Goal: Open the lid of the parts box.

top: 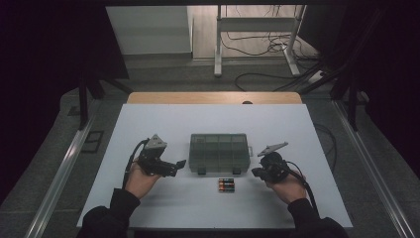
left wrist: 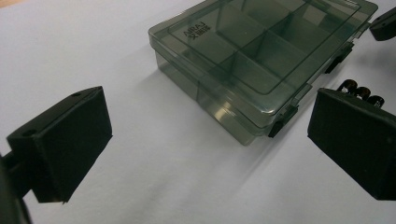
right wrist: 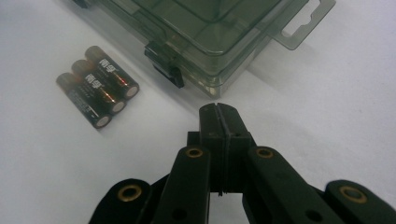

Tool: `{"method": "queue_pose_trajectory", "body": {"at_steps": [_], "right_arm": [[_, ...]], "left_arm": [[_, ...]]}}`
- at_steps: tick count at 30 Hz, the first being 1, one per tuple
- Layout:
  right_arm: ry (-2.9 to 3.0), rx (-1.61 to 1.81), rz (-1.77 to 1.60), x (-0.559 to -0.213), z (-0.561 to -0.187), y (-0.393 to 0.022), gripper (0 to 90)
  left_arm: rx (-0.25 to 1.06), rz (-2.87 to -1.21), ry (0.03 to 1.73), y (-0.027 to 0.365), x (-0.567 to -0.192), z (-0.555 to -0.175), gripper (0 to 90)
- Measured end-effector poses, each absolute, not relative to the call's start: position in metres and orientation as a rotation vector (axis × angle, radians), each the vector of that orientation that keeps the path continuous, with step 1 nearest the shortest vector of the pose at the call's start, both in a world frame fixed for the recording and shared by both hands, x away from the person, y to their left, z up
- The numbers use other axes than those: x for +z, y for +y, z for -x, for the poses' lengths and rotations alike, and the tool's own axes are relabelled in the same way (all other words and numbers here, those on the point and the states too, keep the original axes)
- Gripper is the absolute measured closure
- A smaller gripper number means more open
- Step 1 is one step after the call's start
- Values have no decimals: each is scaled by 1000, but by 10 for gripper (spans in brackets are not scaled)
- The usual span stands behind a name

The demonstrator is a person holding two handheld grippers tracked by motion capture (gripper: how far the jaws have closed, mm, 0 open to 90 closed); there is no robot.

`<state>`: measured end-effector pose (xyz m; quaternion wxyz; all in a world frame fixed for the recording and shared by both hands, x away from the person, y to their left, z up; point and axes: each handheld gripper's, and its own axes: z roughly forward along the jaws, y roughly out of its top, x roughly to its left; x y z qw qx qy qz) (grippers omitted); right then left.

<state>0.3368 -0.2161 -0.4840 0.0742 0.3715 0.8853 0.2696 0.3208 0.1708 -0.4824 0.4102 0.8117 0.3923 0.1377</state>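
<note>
Smoky translucent plastic compartment box (top: 218,152), lid closed, two black latches facing the person, sits mid white tabletop (top: 148,124). Three black-and-orange batteries (top: 226,185) lie side by side just before it. Left gripper (top: 179,164) jaws apart, empty; right gripper (top: 255,172) jaws pressed together, empty.

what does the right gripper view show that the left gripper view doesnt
The right gripper view alone shows the right gripper with its two jaws pressed together and nothing between them, the printed sides of the three batteries lying side by side, and the box's hang tab.

The left gripper view alone shows the left gripper with its jaws wide apart over bare table, and the lettering on the box lid.

Both show the smoky clear compartment box, lid closed, its dark latches and the white table. The batteries show in both, in the left gripper view just as end caps.
</note>
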Motion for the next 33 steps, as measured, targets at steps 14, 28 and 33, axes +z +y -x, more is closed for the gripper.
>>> {"method": "queue_pose_trajectory", "body": {"at_steps": [14, 28, 33], "right_arm": [[2693, 760, -1131, -497, -347, -209, 890], [2726, 723, -1109, -504, -355, -204, 891], [2724, 715, -1079, -503, -354, -203, 890]], "left_arm": [[356, -2045, 982, 168, -484, -328, 4], [361, -2050, 976, 166, -486, -335, 6], [364, -2054, 974, 166, -486, -335, 6]]}}
